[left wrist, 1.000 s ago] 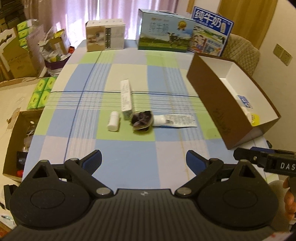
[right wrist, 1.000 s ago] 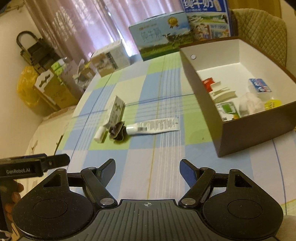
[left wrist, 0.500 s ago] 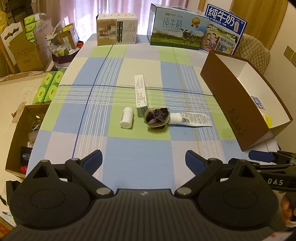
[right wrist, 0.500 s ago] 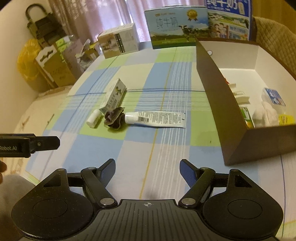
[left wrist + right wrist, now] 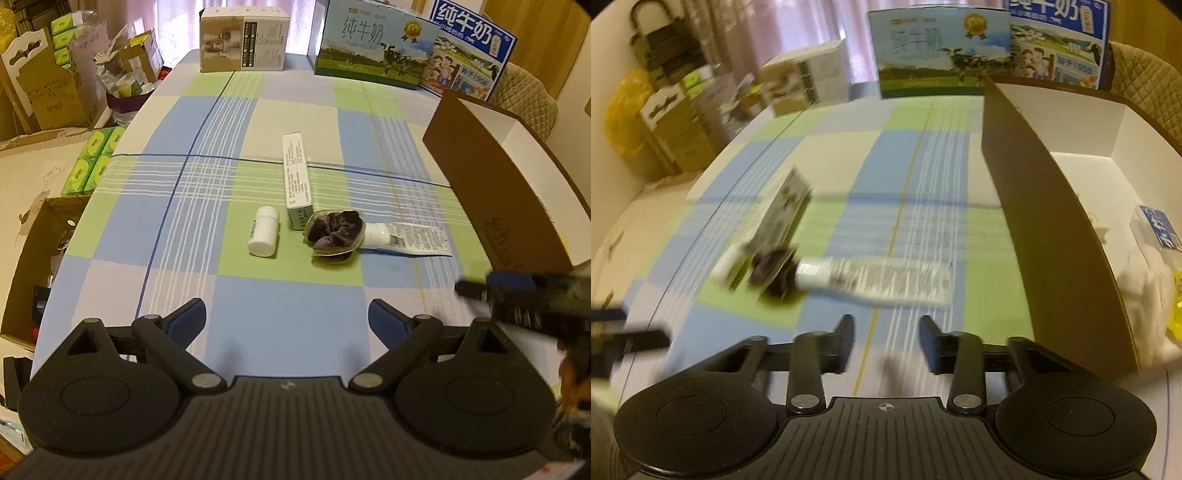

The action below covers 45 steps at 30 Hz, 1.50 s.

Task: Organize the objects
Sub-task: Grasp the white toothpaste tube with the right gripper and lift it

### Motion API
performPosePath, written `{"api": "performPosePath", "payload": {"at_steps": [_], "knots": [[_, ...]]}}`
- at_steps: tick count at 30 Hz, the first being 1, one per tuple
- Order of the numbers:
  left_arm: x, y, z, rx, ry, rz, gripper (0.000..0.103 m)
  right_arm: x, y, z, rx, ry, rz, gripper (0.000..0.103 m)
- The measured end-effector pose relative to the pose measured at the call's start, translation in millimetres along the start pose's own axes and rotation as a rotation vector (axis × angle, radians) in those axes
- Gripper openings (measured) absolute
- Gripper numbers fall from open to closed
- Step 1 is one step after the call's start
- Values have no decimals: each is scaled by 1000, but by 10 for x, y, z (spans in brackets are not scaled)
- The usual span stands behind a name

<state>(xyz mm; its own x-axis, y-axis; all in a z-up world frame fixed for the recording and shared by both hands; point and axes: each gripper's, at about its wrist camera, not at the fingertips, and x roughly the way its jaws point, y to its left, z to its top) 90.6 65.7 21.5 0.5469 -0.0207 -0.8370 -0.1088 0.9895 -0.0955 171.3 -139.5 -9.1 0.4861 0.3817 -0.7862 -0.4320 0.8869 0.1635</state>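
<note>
On the checked tablecloth lie a white pill bottle (image 5: pixel 263 232), a long white carton (image 5: pixel 296 175), a dark purple scrunchie (image 5: pixel 335 232) on a green card, and a white tube (image 5: pixel 410 239). My left gripper (image 5: pixel 287 320) hovers open just short of them, nothing between its fingers. The right wrist view is blurred by motion; the tube (image 5: pixel 882 282) and scrunchie (image 5: pixel 774 271) lie ahead of my right gripper (image 5: pixel 886 341). Its jaws are closing, with only bare cloth between them. The right gripper's fingertip (image 5: pixel 471 287) also shows at the right of the left wrist view.
A brown cardboard box (image 5: pixel 491 192) with white inside stands at the right, holding several small items (image 5: pixel 1148 280). Milk cartons (image 5: pixel 373 42) and a beige box (image 5: pixel 242 38) line the table's far edge. Boxes and green packs (image 5: pixel 92 158) clutter the floor at left.
Both grippers have come down and closer to the objects. The right gripper's jaws have narrowed from wide to a small gap, and it has swung leftward toward the tube.
</note>
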Motion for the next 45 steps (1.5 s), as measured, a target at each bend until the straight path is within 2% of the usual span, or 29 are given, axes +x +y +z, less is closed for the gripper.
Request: {"api": "performPosePath", "payload": {"at_steps": [2, 7, 21, 23, 29, 36, 40, 45], "knots": [[36, 18, 7, -5, 0, 3, 93, 128, -64, 133, 22, -7, -1, 27], [129, 97, 48, -29, 2, 10, 93, 407, -144, 339, 33, 7, -7, 26], [358, 216, 123, -45, 22, 41, 93, 798, -92, 383, -80, 40, -41, 26], [369, 212, 119, -43, 26, 40, 93, 821, -104, 383, -84, 66, -43, 26], [393, 219, 100, -47, 34, 38, 93, 717, -67, 189, -156, 98, -64, 26], [422, 259, 25, -58, 50, 42, 93, 366, 1, -259, -126, 86, -56, 26], [429, 278, -38, -61, 64, 40, 93, 203, 147, -490, -157, 88, -44, 26], [425, 276, -83, -60, 69, 39, 93, 135, 230, -518, -133, 85, -36, 26]]}}
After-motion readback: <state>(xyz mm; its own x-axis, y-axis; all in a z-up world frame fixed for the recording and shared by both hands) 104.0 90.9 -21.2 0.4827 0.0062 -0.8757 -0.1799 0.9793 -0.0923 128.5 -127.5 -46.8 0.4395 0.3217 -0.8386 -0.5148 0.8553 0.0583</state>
